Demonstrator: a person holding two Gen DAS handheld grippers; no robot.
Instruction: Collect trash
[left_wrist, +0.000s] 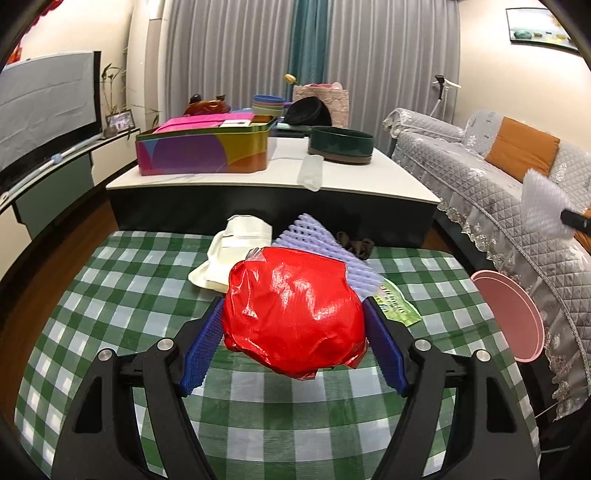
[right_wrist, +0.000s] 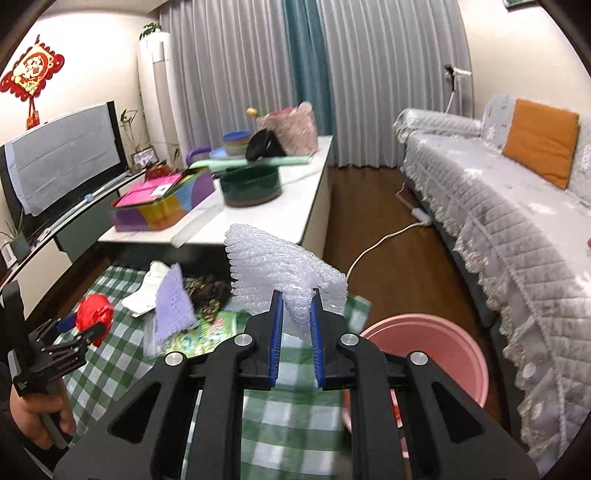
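Note:
My left gripper (left_wrist: 293, 314) is shut on a crumpled red plastic bag (left_wrist: 295, 310) and holds it above the green checked tablecloth (left_wrist: 110, 295). It also shows in the right wrist view (right_wrist: 83, 326) at the left, with the red bag (right_wrist: 96, 314). My right gripper (right_wrist: 297, 310) is shut on a sheet of clear bubble wrap (right_wrist: 273, 262), held up near the pink bin (right_wrist: 436, 350). The bubble wrap (left_wrist: 543, 203) shows at the right of the left wrist view, above the pink bin (left_wrist: 511, 317).
On the cloth lie a white pouch (left_wrist: 232, 247), a purple foam net (left_wrist: 325, 243), a green packet (left_wrist: 397, 308) and a dark scrunchie (left_wrist: 356, 245). Behind stands a white table (left_wrist: 388, 177) with a colourful tin (left_wrist: 201, 151) and a dark bowl (left_wrist: 341, 146). A grey sofa (right_wrist: 498, 206) is right.

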